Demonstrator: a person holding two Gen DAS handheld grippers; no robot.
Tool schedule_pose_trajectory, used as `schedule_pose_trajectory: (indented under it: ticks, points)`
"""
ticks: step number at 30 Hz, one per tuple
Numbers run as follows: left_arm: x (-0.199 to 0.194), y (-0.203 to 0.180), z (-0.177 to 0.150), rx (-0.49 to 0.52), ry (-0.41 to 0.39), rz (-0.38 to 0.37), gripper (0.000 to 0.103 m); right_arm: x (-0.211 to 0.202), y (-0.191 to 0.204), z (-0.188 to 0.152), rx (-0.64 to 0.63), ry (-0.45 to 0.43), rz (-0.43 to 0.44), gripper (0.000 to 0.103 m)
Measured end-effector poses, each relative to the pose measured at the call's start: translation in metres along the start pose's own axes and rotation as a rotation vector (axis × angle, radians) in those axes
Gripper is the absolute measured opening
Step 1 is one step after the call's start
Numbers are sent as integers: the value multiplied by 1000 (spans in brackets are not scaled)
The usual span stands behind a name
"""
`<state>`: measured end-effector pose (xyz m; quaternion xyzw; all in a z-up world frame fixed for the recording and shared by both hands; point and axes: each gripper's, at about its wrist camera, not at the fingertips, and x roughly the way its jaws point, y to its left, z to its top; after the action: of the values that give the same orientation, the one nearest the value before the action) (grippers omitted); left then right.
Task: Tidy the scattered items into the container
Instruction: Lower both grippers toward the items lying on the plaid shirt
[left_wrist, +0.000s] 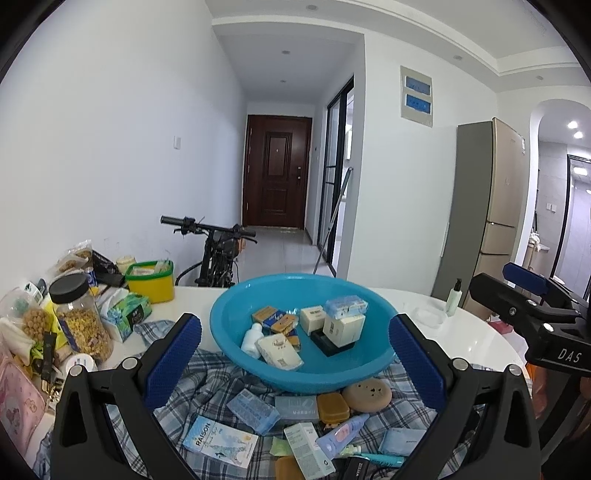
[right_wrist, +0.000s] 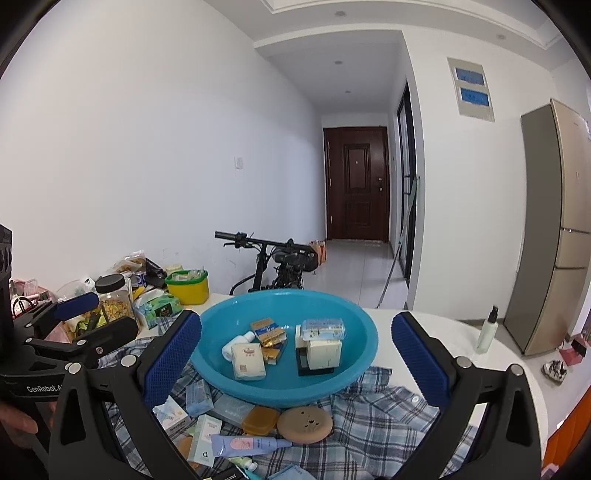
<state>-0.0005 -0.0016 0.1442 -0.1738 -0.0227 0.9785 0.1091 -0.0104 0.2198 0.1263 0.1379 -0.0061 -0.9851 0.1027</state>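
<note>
A blue plastic basin (left_wrist: 236, 317) (right_wrist: 365, 343) stands on a plaid cloth (left_wrist: 221, 384) (right_wrist: 384, 417) on a white table and holds several small boxes and a white bottle (left_wrist: 252, 336). In front of the basin lie scattered items: a RAISON box (left_wrist: 219, 441), a brown round puff (left_wrist: 366, 395) (right_wrist: 306, 424), an amber soap case (left_wrist: 332, 406) (right_wrist: 260, 420), a pink-blue tube (left_wrist: 341, 434) (right_wrist: 247, 445), a white carton (left_wrist: 308, 448). My left gripper (left_wrist: 295, 354) is open and empty above them. My right gripper (right_wrist: 295, 347) is open and empty, seen from the left wrist view (left_wrist: 532, 306).
Snack jars (left_wrist: 79, 321), a tissue pack (left_wrist: 127, 314) and a yellow tub (left_wrist: 149, 280) crowd the table's left. A spray bottle (right_wrist: 487, 330) stands on the right. A bicycle (left_wrist: 218, 251) stands behind the table; a fridge (right_wrist: 546, 229) is at the right.
</note>
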Motion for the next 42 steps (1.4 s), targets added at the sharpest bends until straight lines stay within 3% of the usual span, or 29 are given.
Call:
schedule_pose_trajectory:
  ticks: [15,19,29,42]
  points:
    - [37,9,-52,-29,165,16,103,31,-12,-50,46,187,-15,103]
    - [49,13,-67,-30,222,27,103,34,-9,-62,-5,202,-63,103]
    - [65,18,-105,-35,333,38,103,48,-14,-93,33,313,-47,103]
    - [73,15,-144,-33,445,34,103,50,-21,-122,57,395,-54,103]
